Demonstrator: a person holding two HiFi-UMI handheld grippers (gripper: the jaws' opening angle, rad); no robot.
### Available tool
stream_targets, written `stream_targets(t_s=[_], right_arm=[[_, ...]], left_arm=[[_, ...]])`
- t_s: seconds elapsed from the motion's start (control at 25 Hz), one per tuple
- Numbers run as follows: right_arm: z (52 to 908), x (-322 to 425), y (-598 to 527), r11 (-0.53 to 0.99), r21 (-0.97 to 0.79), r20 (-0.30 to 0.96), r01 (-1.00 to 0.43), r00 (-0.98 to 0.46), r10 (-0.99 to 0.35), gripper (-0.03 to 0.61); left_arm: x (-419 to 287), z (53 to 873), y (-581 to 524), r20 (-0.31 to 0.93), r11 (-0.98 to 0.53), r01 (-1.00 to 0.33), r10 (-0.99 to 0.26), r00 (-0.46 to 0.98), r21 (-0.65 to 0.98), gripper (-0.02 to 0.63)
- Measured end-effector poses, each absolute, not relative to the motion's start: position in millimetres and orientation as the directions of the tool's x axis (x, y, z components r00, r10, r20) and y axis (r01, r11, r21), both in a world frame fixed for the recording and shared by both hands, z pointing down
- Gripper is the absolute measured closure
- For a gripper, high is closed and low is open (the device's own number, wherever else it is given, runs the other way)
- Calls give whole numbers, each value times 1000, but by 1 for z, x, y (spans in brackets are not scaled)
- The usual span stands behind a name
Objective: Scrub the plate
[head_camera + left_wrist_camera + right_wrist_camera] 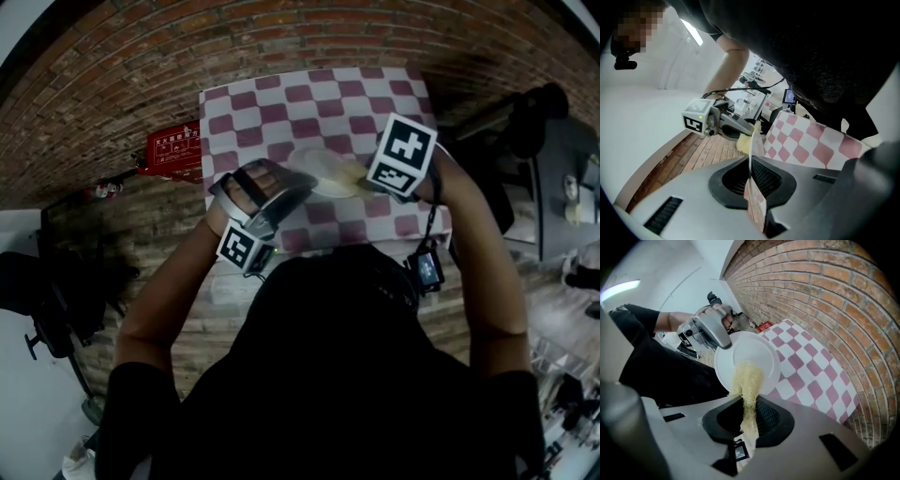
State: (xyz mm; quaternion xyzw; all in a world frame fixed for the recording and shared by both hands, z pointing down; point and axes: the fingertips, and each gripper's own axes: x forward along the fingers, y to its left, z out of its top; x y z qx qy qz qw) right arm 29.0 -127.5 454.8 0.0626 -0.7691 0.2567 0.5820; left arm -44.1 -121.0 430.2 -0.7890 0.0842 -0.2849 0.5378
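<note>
Gripping plate point(757, 350) rim, left tongs point(750, 166), right tongs point(749, 414) holding scrubber point(746, 380) against it

– What sort of place are you working in?
– I'm standing indoors, in what is looking like a fitted-out test room. A brick floor point(112, 84) is running all round a small table point(253, 103) that is wearing a pink-and-white checked cloth.
– What else is telling you that?
– White walls point(642, 108) are rising to a strip light point(696, 33), black stands point(47, 319) are crowding my left, and a red box point(173, 150) is lying on the bricks.
</note>
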Motion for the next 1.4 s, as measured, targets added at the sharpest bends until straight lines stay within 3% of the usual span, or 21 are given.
stream_targets(t_s=[0.36, 0.8, 1.16, 1.4], right_arm=[[488, 60, -158, 811, -300, 949, -502, -247, 198, 528], [483, 11, -189, 854, -253, 953, -455, -270, 139, 528], [433, -28, -156, 881, -313, 912, -354, -370, 176, 528], [433, -7, -135, 836, -355, 899, -419, -400, 182, 528]], left_arm=[[-28, 411, -100, 329, -361, 187, -385, 862, -913, 591], [-2, 405, -82, 328, -353, 212, -313, 891, -911, 589], [-16, 427, -104, 372, -401, 215, -371, 851, -891, 589], [-28, 435, -110, 375, -450, 171, -414, 830, -877, 591]])
